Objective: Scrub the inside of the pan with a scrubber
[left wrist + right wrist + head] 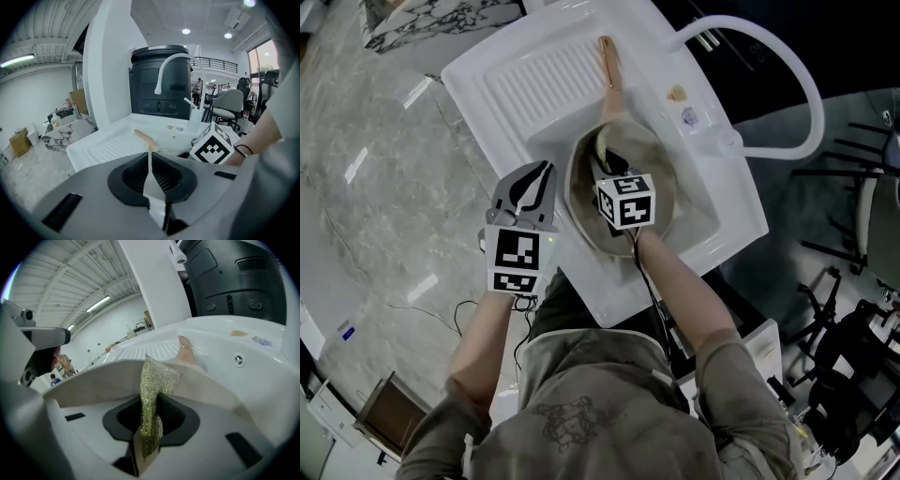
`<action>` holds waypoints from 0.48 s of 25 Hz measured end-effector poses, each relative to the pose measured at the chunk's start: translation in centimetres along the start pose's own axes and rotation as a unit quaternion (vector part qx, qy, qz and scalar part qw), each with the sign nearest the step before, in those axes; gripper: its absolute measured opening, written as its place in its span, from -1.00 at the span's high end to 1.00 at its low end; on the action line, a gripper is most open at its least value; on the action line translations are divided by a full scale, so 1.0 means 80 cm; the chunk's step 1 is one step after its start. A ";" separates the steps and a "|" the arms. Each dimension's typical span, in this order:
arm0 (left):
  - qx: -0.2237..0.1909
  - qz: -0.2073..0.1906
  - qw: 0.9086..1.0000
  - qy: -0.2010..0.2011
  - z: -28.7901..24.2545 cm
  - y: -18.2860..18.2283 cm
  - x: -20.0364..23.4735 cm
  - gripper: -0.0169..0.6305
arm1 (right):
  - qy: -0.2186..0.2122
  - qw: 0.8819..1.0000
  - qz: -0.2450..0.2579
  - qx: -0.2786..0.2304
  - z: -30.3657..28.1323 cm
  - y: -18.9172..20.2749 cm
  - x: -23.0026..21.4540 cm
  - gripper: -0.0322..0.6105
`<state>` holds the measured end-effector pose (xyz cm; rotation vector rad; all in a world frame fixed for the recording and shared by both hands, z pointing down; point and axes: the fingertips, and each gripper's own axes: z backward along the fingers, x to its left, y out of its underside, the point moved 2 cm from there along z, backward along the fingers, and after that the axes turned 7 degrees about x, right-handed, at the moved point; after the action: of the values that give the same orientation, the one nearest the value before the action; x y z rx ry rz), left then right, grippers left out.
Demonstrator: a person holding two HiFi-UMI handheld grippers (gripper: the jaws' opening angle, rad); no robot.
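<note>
Gold scrubber (152, 394) clenched in right gripper (614, 167) inside pan (664, 173); left gripper (546, 173) closed, empty, just outside rim, over sink (598, 292) edge.

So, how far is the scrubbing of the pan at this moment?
Done: the pan sits in the sink, and the right tongs grip the gold scrubber. In hand: those tongs are down inside the pan, so scrubbing seems to be under way. The left tongs are closed beside the rim. Left: I cannot tell how clean the inside is, so probably more scrubbing.
</note>
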<state>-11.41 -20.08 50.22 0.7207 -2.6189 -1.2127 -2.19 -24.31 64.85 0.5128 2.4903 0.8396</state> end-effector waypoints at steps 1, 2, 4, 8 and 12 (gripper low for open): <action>0.001 0.000 1.000 0.001 0.001 0.001 -0.001 0.84 | -0.013 1.000 0.005 0.005 0.000 0.001 0.008 0.64; 0.001 0.000 1.000 0.001 0.001 0.002 -0.001 0.84 | -0.027 1.000 0.012 0.009 0.001 0.001 0.016 0.64; 0.001 0.001 1.000 0.002 0.002 0.005 -0.002 0.84 | -0.054 0.998 0.035 0.020 0.005 0.002 0.034 0.63; 0.004 0.003 1.000 0.003 0.003 0.008 -0.004 0.84 | -0.119 0.988 0.088 0.051 0.023 0.008 0.067 0.63; 0.005 0.002 1.000 0.005 0.005 0.010 -0.008 0.84 | -0.192 0.971 0.123 0.074 0.048 0.020 0.089 0.63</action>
<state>-11.28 -19.09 50.59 0.7196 -2.6194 -1.1927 -5.73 -17.89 61.00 0.9558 2.1656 0.5754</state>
